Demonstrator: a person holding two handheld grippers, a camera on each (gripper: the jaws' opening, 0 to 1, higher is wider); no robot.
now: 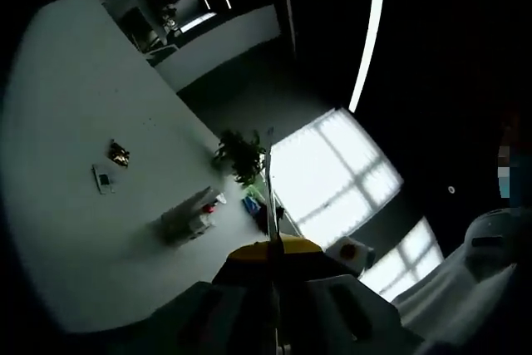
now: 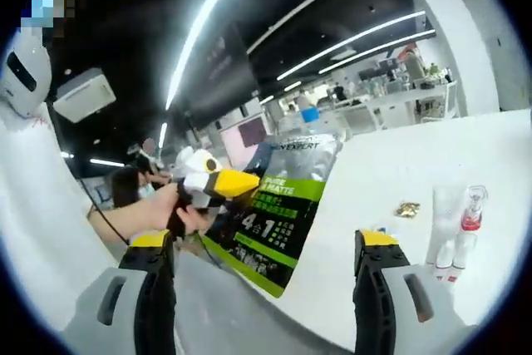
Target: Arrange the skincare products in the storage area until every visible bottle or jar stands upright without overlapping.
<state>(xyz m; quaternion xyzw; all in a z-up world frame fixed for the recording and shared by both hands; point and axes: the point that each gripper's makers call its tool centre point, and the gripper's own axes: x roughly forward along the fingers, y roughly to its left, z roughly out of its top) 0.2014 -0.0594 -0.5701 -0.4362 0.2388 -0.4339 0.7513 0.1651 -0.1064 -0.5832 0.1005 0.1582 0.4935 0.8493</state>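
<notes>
In the left gripper view, the left tongs (image 1: 272,268) are sitting clenched, their yellow-tipped jaws pressed together and grasping nothing. Beyond them, the skincare products (image 1: 193,215) are grouped on the white worktop (image 1: 75,106), with a small dark item and a white item lying apart. In the right gripper view, the right tongs (image 2: 266,247) are standing released, jaws wide apart. The bottles (image 2: 457,226) are resting on the worktop just right of them. A hand (image 2: 170,205) is gripping the other tongs beside a green poster (image 2: 274,218).
</notes>
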